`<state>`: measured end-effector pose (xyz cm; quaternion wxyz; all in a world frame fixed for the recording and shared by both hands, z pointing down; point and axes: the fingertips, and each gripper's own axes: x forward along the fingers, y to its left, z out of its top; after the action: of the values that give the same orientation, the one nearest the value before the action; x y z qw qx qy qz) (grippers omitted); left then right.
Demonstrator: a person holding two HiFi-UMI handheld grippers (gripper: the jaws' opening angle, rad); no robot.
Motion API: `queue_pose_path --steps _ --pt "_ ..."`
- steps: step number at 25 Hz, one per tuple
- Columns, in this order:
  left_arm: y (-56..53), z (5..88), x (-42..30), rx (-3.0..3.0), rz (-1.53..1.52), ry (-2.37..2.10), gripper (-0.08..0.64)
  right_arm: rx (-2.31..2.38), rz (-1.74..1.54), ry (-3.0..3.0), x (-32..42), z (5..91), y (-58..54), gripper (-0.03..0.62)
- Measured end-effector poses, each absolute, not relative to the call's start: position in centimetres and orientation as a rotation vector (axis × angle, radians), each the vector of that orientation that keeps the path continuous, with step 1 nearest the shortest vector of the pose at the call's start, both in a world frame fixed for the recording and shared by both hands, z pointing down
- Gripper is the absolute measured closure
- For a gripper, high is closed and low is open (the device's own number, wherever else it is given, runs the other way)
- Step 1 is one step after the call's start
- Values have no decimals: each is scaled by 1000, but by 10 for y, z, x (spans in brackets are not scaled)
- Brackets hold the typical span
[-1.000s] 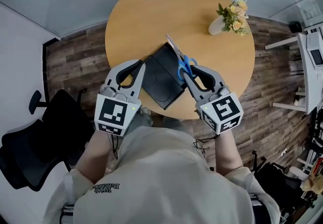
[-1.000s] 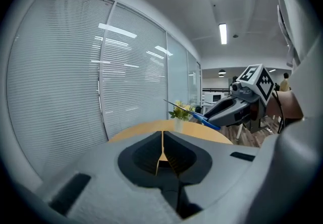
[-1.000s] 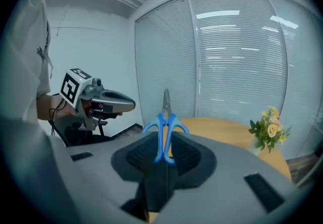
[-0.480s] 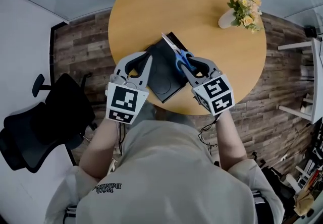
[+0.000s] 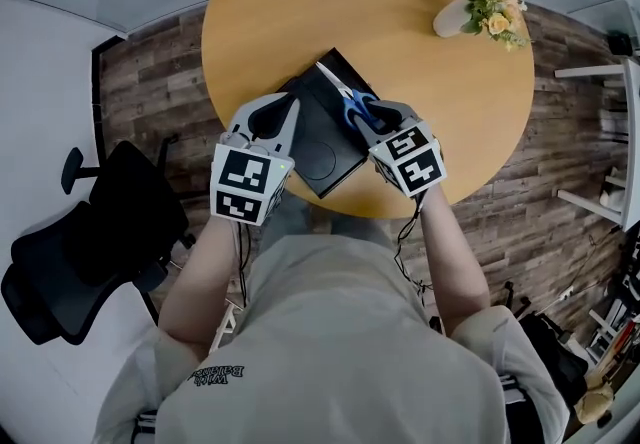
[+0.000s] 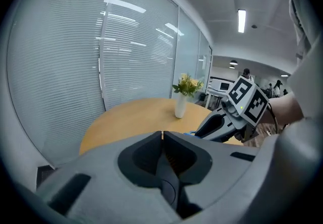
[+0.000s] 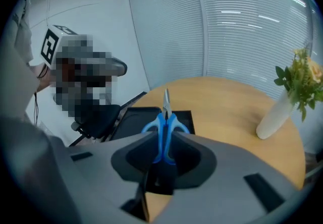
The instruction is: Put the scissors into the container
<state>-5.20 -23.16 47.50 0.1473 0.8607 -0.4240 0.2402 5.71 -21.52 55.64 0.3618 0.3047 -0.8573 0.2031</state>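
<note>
"Where are the scissors [image 5: 345,100]?"

"The right gripper [image 5: 362,117] pinches their blue handles. The blades point toward eleven o'clock, above the black container [image 5: 315,160]. I cannot tell if they touch it."

"And where is the container?"

"It lies on the round wooden table [image 5: 300,12], at the six o'clock edge nearest the person. A vase of flowers [image 5: 480,7] stands near two o'clock, well apart."

"What about the left gripper [image 5: 288,102]?"

"Its jaws are pressed together and empty, over the container's nine o'clock side."
</note>
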Motion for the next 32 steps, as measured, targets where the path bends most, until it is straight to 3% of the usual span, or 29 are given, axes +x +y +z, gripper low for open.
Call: queue_pose_path --steps 32 --pt "-225 579 -47 2234 710 -1015 531 640 611 -1841 53 691 -224 497"
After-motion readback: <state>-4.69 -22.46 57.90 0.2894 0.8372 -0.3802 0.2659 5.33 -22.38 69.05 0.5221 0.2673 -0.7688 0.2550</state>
